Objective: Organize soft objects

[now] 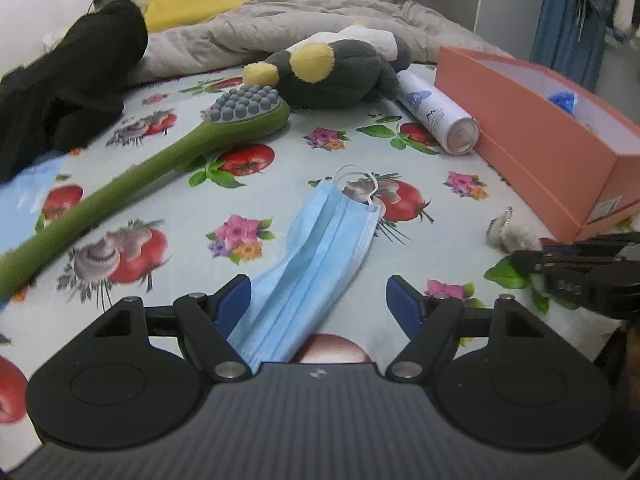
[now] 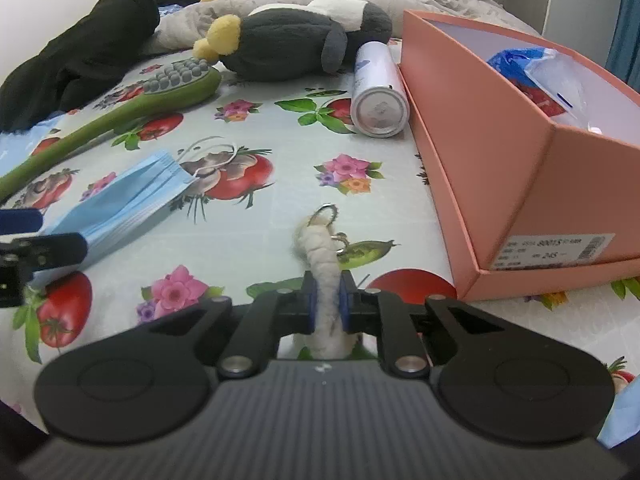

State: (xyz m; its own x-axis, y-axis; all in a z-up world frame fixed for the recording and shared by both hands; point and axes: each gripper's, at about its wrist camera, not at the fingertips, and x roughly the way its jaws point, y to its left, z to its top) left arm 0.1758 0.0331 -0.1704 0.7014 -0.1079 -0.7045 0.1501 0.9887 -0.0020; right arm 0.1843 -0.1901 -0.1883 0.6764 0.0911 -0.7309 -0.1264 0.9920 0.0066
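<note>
on the flowered bed sheet (image 2: 280, 152) your right gripper (image 2: 327, 306) pinches the fluffy white keyring charm (image 2: 324, 256); your left gripper (image 1: 318, 300) is spread over the blue pleated face mask (image 1: 320, 240). both, plus the grey plush toy (image 2: 288, 44), seem still outside the salmon cardboard box (image 2: 500, 152).

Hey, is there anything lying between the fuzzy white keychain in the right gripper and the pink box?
Nothing visible does. The right gripper is shut on the fuzzy white keychain, and only bare floral sheet lies between it and the open pink box. The spray can lies against the box's far end, off that path.
</note>
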